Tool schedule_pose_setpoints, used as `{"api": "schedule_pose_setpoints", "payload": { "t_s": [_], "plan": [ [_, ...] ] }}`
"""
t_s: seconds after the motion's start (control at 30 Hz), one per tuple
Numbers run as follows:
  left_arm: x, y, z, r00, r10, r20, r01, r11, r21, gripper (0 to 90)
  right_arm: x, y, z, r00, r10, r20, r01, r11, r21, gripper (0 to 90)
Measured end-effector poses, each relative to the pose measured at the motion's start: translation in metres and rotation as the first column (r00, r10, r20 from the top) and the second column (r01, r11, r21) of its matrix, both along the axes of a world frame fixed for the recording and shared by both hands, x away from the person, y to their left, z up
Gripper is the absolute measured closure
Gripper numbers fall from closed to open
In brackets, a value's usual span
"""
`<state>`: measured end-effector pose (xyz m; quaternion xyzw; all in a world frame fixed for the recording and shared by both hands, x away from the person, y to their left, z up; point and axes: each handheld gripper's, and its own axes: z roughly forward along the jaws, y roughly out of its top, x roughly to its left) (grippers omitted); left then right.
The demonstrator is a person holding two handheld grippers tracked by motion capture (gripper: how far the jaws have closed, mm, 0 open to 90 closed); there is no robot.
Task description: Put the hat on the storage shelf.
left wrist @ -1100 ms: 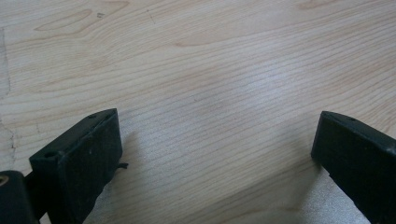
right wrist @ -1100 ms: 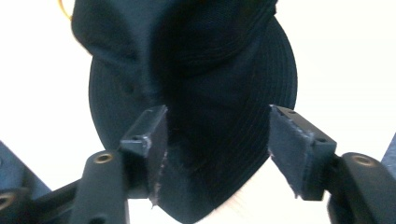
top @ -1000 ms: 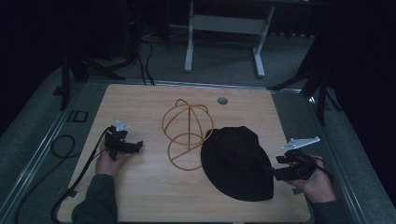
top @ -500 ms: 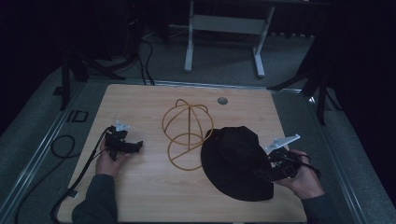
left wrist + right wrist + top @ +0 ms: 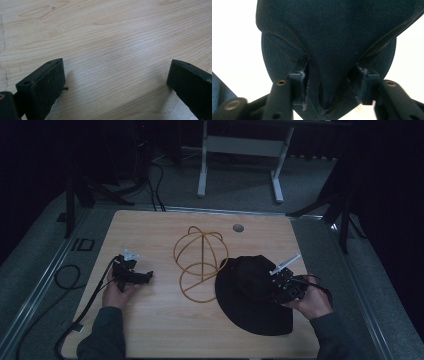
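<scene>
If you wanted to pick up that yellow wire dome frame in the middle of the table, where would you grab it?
Probably at the crown of the yellow wire dome frame, where its thin arched ribs cross, coming from above with jaws straddling one rib. It stands upright on its ring base and is open wire all round, so nothing blocks a top approach. The open left gripper is nearest.

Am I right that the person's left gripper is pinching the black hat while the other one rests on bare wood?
Not quite: the right gripper pinches the black hat, as the right gripper view shows. The left gripper rests open over the bare wooden table.
</scene>
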<state>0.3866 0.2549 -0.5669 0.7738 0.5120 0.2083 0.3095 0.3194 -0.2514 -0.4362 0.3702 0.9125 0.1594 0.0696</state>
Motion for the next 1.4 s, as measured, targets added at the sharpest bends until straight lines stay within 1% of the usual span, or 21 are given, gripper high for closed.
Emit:
{"api": "schedule_pose_setpoints", "payload": {
  "t_s": [0.1,0.23,0.4,0.43,0.53,0.73,0.87,1.03,1.23,1.33,1.4],
  "plan": [
    [0.0,0.0,0.0,1.0,0.0,0.0,0.0,1.0,0.0,2.0,0.005,0.0,0.002,0.9997,0.001,-0.023,-0.002,1.0,-0.011,62.1],
    [0.0,0.0,0.0,1.0,0.0,0.0,0.0,1.0,0.0,2.0,0.009,0.001,0.003,0.9982,0.004,-0.06,-0.005,1.0,-0.022,66.8],
    [0.0,0.0,0.0,1.0,0.0,0.0,0.0,1.0,0.0,2.0,0.013,0.005,0.004,0.9954,0.029,-0.091,-0.033,0.999,-0.042,77.0],
    [0.0,0.0,0.0,1.0,0.0,0.0,0.0,1.0,0.0,2.0,0.013,0.005,0.004,0.9954,0.029,-0.091,-0.033,0.999,-0.042,77.0],
    [0.0,0.0,0.0,1.0,0.0,0.0,0.0,1.0,0.0,2.0,0.015,0.007,0.003,0.9951,0.039,-0.09,-0.043,0.998,-0.041,81.5],
    [0.0,0.0,0.0,1.0,0.0,0.0,0.0,1.0,0.0,2.0,0.017,0.006,0.008,0.9952,0.038,-0.09,-0.042,0.998,-0.049,82.7],
    [0.0,0.0,0.0,1.0,0.0,0.0,0.0,1.0,0.0,2.0,0.019,0.005,0.013,0.9966,0.036,-0.074,-0.04,0.998,-0.049,83.2],
    [0.0,0.0,0.0,1.0,0.0,0.0,0.0,1.0,0.0,2.0,0.02,0.004,0.018,0.9973,0.047,-0.056,-0.05,0.998,-0.049,83.4],
    [0.0,0.0,0.0,1.0,0.0,0.0,0.0,1.0,0.0,2.0,0.022,0.001,0.027,0.9974,0.057,-0.044,-0.059,0.997,-0.05,83.4],
    [0.0,0.0,0.0,1.0,0.0,0.0,0.0,1.0,0.0,2.0,0.022,-0.001,0.031,0.9971,0.064,-0.04,-0.066,0.996,-0.059,83.5],
    [0.0,0.0,0.0,1.0,0.0,0.0,0.0,1.0,0.0,2.0,0.021,-0.001,0.034,0.997,0.073,-0.026,-0.074,0.995,-0.063,83.5]
  ]
}}
